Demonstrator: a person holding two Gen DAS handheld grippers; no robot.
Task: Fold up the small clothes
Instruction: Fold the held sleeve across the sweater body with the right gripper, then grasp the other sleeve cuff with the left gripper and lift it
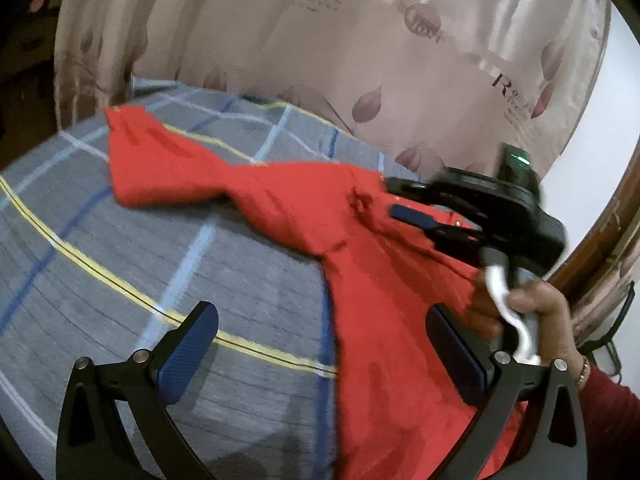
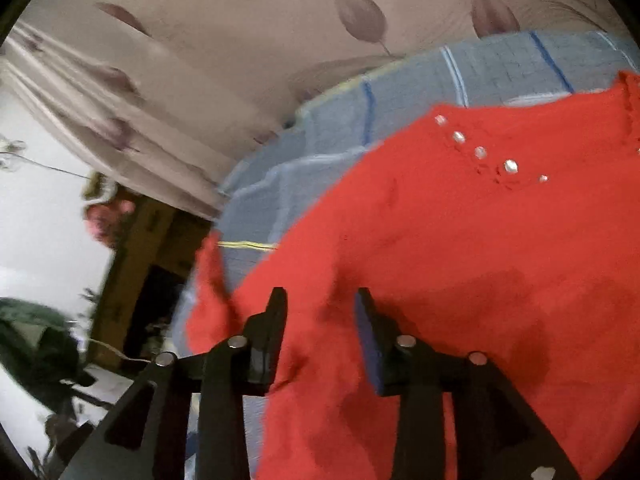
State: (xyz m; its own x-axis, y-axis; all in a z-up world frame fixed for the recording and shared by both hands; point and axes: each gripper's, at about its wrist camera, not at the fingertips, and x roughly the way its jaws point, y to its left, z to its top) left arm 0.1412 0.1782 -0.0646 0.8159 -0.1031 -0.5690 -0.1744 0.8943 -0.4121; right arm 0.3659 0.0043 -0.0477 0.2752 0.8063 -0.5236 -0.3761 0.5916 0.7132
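Observation:
A small red knit garment [image 1: 280,200] lies spread on a grey checked bedsheet [image 1: 120,260], one sleeve [image 1: 152,160] stretched to the far left. My left gripper [image 1: 322,354] is wide open low over the sheet. Its right pad [image 1: 456,356] is above the garment's edge and its left pad [image 1: 188,352] is above bare sheet. A hand [image 1: 540,304] holds my right gripper [image 1: 394,200] over the garment's far right part. In the right wrist view the right gripper [image 2: 322,308] stands open just over the red garment [image 2: 460,240], pads apart with cloth showing in the gap. Shiny studs [image 2: 480,152] dot the cloth.
A beige leaf-print curtain [image 1: 320,40] hangs close behind the bed's far edge. The bedsheet [image 2: 320,128] ends at the left in the right wrist view, with wooden furniture [image 2: 136,240] and a dark green item [image 2: 32,328] beyond it. A red-sleeved forearm [image 1: 612,400] is at the lower right.

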